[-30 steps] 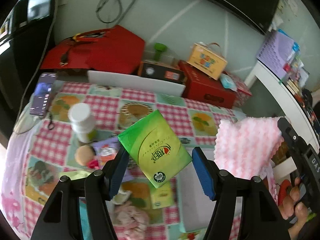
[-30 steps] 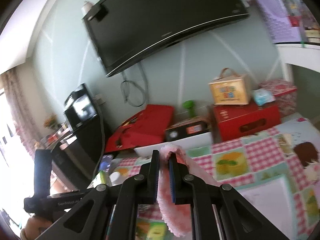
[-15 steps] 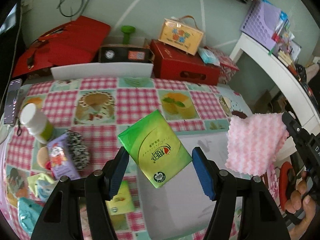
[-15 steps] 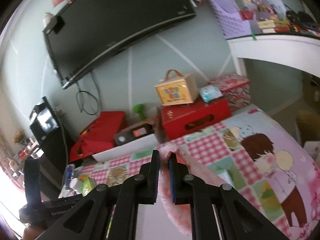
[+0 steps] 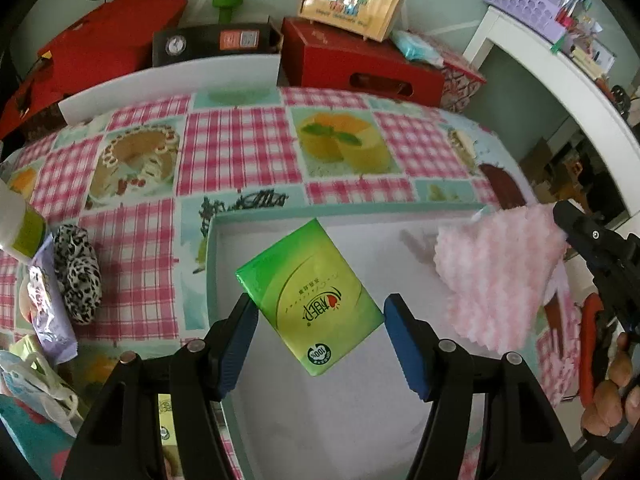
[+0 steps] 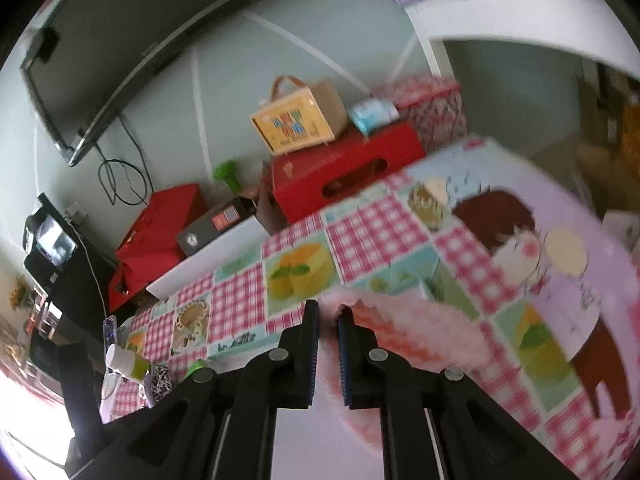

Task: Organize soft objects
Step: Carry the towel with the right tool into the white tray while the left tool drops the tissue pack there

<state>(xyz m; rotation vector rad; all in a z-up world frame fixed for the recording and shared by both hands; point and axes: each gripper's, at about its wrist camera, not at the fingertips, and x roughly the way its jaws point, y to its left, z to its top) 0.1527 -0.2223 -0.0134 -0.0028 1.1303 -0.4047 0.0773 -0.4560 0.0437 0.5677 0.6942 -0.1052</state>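
Over the white tray (image 5: pixel 352 432), the left gripper (image 5: pixel 318 322) clamps a green tissue pack (image 5: pixel 310 298). Beside it, the right gripper (image 6: pixel 328 322) pinches a pink cloth (image 5: pixel 494 280).

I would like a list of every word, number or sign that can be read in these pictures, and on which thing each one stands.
"100%": round seal on the green tissue pack in the left gripper.
Red logo and small print on the same pack: upside down, not readable.
Yellow carry box: colourful letters, too blurred.
Black box: labels too small.
Tablecloth: dark script, unclear.
Pink cloth in the right gripper: no text.
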